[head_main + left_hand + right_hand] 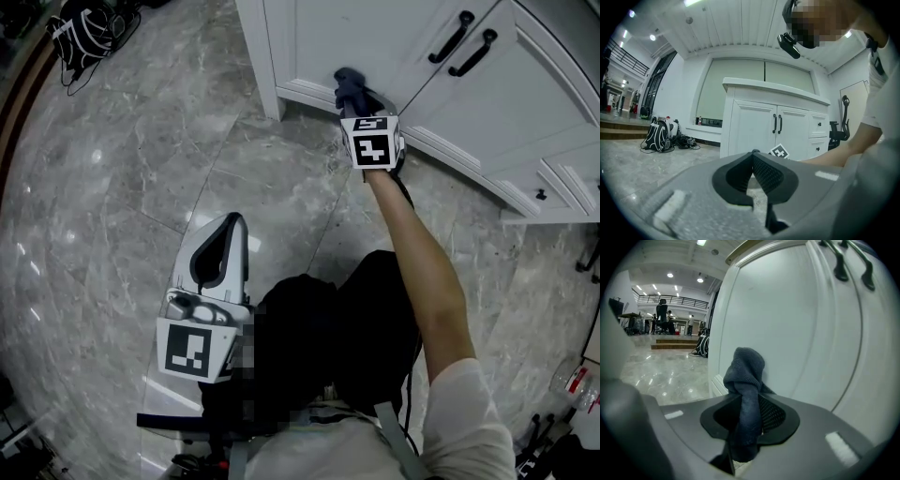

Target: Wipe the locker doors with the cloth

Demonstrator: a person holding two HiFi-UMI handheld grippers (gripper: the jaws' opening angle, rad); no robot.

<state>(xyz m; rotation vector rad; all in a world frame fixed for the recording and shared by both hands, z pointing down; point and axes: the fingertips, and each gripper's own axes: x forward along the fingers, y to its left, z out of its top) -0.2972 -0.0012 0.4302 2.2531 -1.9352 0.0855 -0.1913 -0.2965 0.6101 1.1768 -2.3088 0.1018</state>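
A dark blue cloth (747,371) stands bunched up between the jaws of my right gripper (751,399), which is shut on it. In the head view that right gripper (352,94) is stretched out low, and the cloth (348,82) presses on the bottom edge of the white locker door (375,37). The door (801,324) fills the right gripper view, its black handles (841,263) high up. My left gripper (232,225) hangs back over the floor, shut and holding nothing. In the left gripper view its jaws (753,154) point at the locker doors (754,129) from a distance.
Grey marble floor (122,169) runs up to the locker base. Drawers (553,178) sit right of the doors. A black backpack (84,28) with cables lies far left. An office chair (839,131) stands right of the cabinet. The person's legs are below me.
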